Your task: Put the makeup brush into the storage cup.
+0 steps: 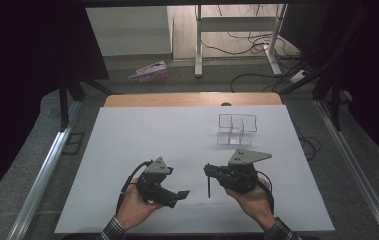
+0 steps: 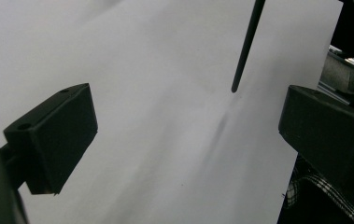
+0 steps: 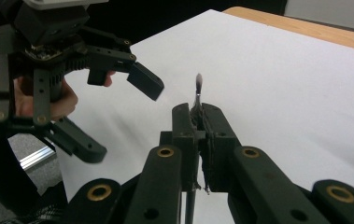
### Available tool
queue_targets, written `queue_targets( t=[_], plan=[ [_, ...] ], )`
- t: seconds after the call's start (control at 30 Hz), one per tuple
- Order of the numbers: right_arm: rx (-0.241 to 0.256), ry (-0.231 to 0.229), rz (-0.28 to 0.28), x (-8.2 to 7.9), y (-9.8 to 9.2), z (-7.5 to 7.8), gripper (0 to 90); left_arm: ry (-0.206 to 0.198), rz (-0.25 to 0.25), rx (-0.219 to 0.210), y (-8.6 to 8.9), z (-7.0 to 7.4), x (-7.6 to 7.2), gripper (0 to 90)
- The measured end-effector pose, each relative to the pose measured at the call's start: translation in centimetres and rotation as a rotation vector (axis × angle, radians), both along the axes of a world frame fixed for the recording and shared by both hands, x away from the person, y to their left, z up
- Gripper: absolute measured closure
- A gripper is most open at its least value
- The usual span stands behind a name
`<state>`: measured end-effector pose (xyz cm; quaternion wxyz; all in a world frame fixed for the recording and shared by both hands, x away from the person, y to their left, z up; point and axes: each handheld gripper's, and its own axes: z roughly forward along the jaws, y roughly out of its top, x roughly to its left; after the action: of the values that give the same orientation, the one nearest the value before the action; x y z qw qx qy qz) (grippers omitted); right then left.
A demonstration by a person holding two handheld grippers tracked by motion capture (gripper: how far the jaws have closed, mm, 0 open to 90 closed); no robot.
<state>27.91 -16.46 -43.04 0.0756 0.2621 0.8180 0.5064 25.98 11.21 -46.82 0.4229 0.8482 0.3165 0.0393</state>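
So the right gripper (image 1: 210, 171) has its jaws clenched on a thin black stick (image 1: 209, 188), maybe a pen or a stylus, too slim to tell for sure. In the high view the stick hangs down out of the jaws toward the white sheet (image 1: 142, 135) that covers the counter (image 1: 127, 99), roughly upright, with its lower end close to the paper. The right gripper view backs this up: both jaws are pressed together with the stick (image 3: 197, 95) pinched between them, one short end poking out past the jaw tips, the rest running down below.

The left gripper (image 1: 176, 196) sits just to the left of it, near the front edge of the sheet, held in the person's left hand (image 1: 136, 209). Its jaws are released, spread wide with nothing between them. You can see that gap clearly in the left gripper view, where the two black jaws stand far apart and the stick's (image 2: 245, 46) lower end comes down from the top of that view with its rounded tip just above the paper, a faint shadow right under it. In the right gripper view the left gripper (image 3: 125, 119) shows with the same wide gap, off to the side of the stick and not touching it.

Further back on the sheet, right of centre, there's a clear plastic divided organizer (image 1: 236, 130), well apart from both grippers. The right hand (image 1: 253, 200) comes in from the bottom edge, plaid cuff showing.
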Motion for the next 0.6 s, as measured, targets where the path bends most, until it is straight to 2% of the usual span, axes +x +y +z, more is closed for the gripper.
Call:
queue_targets(
  t=[0.37, 0.6],
  plan=[
    [0.006, -0.03, -0.036, 0.1, -1.2, 0.4, 84.8, -0.01, 0.04, 0.007, 2.2, 0.1, -0.7, 2.5],
    [0.007, -0.037, -0.057, 0.3, -1.8, 0.5, 84.9, -0.032, 0.078, 0.02, 3.8, -0.1, -1.4, 1.7]
  ],
)
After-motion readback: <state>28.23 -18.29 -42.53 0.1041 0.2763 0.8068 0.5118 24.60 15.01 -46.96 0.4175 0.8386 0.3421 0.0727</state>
